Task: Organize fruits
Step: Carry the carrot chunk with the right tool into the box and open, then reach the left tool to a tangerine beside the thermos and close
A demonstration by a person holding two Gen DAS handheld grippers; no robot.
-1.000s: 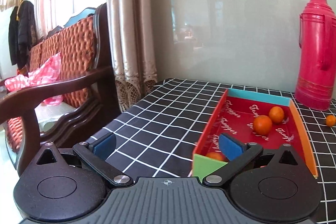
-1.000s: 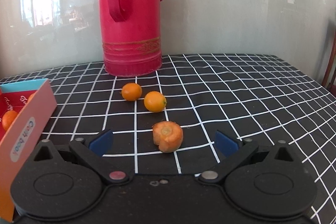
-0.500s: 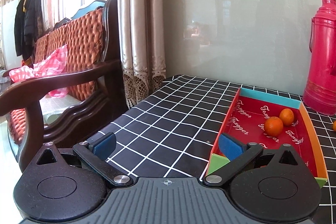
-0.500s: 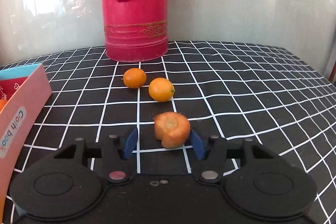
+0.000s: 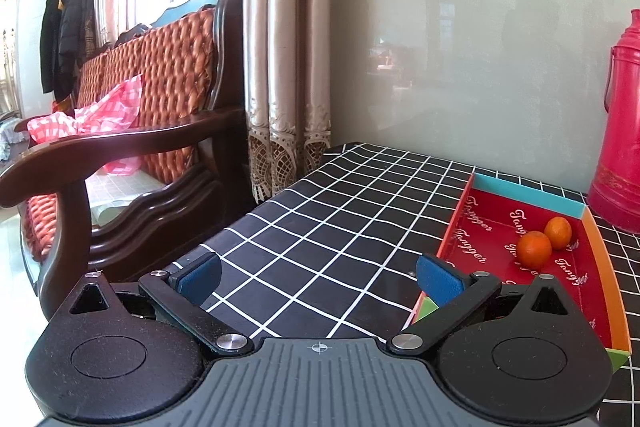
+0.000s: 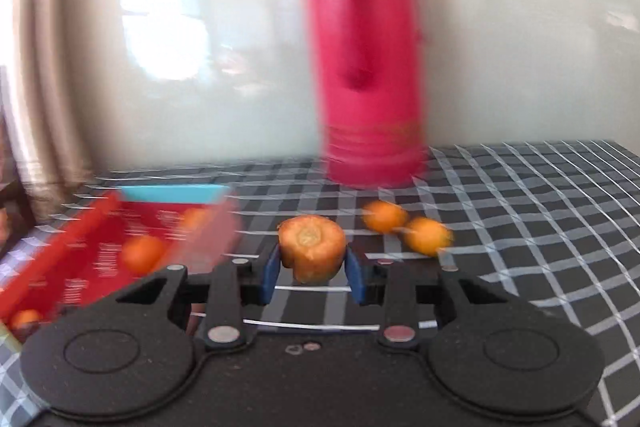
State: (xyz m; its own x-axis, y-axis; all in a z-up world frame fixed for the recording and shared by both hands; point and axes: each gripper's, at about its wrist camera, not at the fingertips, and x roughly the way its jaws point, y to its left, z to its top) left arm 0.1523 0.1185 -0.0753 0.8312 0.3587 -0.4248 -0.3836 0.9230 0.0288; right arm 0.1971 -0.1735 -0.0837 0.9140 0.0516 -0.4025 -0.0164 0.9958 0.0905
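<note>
Orange carrot chunk (image 6: pixel 311 247) pinched between right tool (image 6: pixel 312 273) pads, red tray (image 6: pixel 60 267) leftward

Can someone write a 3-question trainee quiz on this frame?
1. True or false: the left tool grips an orange.
2. What does the right tool hold? A) carrot piece B) flask C) tray
3. How many oranges lie on the cloth beside the flask, outside the tray?

Key:
1. False: its jaws stand wide apart, with nothing between them.
2. A: the carrot piece is clamped between the blue pads.
3. Two: one orange and another, seen blurred in the right wrist view.
</note>
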